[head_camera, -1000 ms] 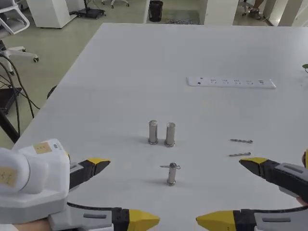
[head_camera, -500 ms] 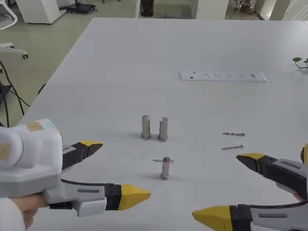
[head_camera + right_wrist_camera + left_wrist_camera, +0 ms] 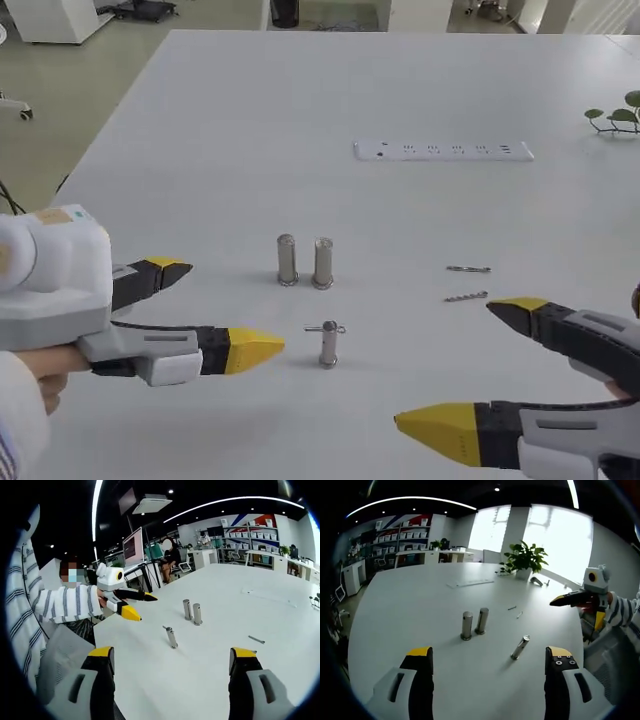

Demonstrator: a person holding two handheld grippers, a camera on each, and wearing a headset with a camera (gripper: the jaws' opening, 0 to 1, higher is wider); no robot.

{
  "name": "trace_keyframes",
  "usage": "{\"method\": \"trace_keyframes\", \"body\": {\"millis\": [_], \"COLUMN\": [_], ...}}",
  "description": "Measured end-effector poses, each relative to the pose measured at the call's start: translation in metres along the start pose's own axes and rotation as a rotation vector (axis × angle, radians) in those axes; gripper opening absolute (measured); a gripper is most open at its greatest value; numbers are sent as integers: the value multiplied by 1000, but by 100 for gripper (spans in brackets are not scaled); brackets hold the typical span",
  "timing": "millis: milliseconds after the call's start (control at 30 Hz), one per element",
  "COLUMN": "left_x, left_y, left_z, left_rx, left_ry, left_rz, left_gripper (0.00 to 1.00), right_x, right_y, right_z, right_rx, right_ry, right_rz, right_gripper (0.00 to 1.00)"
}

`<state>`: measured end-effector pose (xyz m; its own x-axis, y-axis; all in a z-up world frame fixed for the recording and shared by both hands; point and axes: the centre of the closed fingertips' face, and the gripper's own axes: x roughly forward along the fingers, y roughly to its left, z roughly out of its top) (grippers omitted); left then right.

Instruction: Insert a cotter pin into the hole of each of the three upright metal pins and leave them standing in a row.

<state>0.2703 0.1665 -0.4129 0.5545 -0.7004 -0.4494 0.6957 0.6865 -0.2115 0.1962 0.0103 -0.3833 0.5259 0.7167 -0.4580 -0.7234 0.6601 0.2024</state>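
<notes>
One fitted pin (image 3: 328, 343), two bare pins (image 3: 287, 260) unfitted. Left tongs (image 3: 232, 306), right tongs (image 3: 444, 364) released, empty. Next, likely: right tongs grasp loose cotter pin (image 3: 466, 296) off tabletop (image 3: 300, 120).

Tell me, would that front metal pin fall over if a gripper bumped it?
Probably: the front metal pin stands tall on a narrow base, so it likely tips. Being round, it might roll, though the cotter pin through it could stop that.

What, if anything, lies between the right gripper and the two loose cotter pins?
Nothing visible does. Only bare table lies between the open right gripper and the cotter pins. The three metal pins stand farther left.
</notes>
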Motion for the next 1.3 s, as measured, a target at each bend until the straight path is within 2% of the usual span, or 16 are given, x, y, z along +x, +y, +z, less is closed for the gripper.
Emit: {"method": "trace_keyframes", "body": {"millis": [300,433,533,633,800,1067,1167,1300], "left_x": [14,21,26,32,44,61,66,71], "left_y": [7,11,14,18,21,27,38,43], "left_z": [2,0,3,9,14,23,25,24], "left_rx": [4,35,50,82,125,126,121,100], "left_ry": [14,48,48,40,53,47,46,50], "left_rz": [1,6,14,28,22,19,66,64], "left_gripper": [83,81,80,73,68,58,57,50], "right_x": [-6,-6,-7,-7,-7,-8,-8,-8], "right_y": [-1,-1,-1,0,0,0,0,2], "right_z": [-2,-2,-3,-4,-8,-10,-11,-14], "right_rx": [-1,-3,-7,-4,4,13,18,13], "right_ry": [6,10,18,19,25,24,24,33], "right_rz": [-20,-21,-26,-27,-33,-42,-43,-37], "right_gripper": [94,94,94,93,93,93,93,93]}}
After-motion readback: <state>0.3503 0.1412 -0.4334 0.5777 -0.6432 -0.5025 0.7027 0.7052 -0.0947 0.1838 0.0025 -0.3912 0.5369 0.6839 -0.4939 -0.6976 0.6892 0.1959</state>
